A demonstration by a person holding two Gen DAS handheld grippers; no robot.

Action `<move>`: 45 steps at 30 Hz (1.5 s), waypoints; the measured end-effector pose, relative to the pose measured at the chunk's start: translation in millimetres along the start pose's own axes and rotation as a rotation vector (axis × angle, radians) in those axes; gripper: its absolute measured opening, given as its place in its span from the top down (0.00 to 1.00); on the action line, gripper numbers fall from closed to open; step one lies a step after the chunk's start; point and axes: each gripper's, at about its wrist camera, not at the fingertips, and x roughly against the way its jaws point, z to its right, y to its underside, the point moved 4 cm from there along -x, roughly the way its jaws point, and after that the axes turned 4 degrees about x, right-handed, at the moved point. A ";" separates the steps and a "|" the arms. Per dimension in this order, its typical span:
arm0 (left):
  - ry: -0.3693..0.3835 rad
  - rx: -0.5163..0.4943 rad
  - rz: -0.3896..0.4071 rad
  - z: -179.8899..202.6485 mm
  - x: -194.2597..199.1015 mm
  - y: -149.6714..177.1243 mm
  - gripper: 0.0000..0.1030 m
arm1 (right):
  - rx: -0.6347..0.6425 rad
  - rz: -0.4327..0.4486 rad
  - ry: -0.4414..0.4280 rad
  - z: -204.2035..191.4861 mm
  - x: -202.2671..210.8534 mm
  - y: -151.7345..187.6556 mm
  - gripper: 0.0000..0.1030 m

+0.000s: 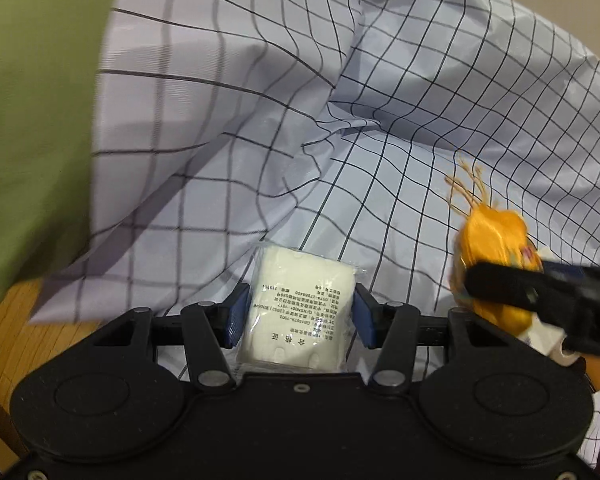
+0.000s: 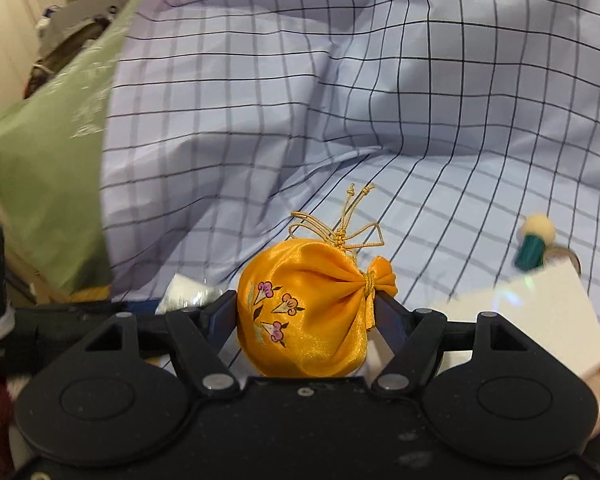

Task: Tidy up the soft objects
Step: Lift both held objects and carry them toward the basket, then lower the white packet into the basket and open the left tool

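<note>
Left claw (image 1: 296, 312) pinching white packet (image 1: 300, 308) (label blurred, perhaps gauze); right claw (image 2: 306, 312) pinching orange pouch (image 2: 308, 308).

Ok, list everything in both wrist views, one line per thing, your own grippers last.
white plastic-wrapped pad with printed label: one, white, clamped between the left gripper's pads
orange satin drawstring pouch with flower print: one, orange, clamped in the right gripper
lilac checked fabric sheet: one, lilac with dark lines, rumpled, spread under both grippers
green cloth: one, green, left of the sheet
small teal and cream object: one, on the sheet at right, blurred
flat white card: one, white, right edge
left gripper: black, blue pads
right gripper: black
</note>
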 end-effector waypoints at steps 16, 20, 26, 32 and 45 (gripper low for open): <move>0.106 -0.092 0.093 42.4 104.9 74.6 0.50 | -0.121 0.148 0.059 -4.8 154.5 149.4 0.30; 0.150 -0.143 0.084 63.2 118.8 97.5 0.50 | -0.172 0.209 0.159 1.2 186.4 184.5 0.30; 0.222 -0.205 0.056 91.6 135.3 132.9 0.50 | -0.265 0.287 0.297 12.1 224.1 226.4 0.30; 0.285 -0.267 0.020 116.2 148.9 170.5 0.50 | -0.331 0.364 0.398 15.5 257.2 260.2 0.30; 0.300 -0.285 -0.020 132.6 156.9 220.1 0.50 | -0.407 0.476 0.491 8.0 296.6 289.6 0.29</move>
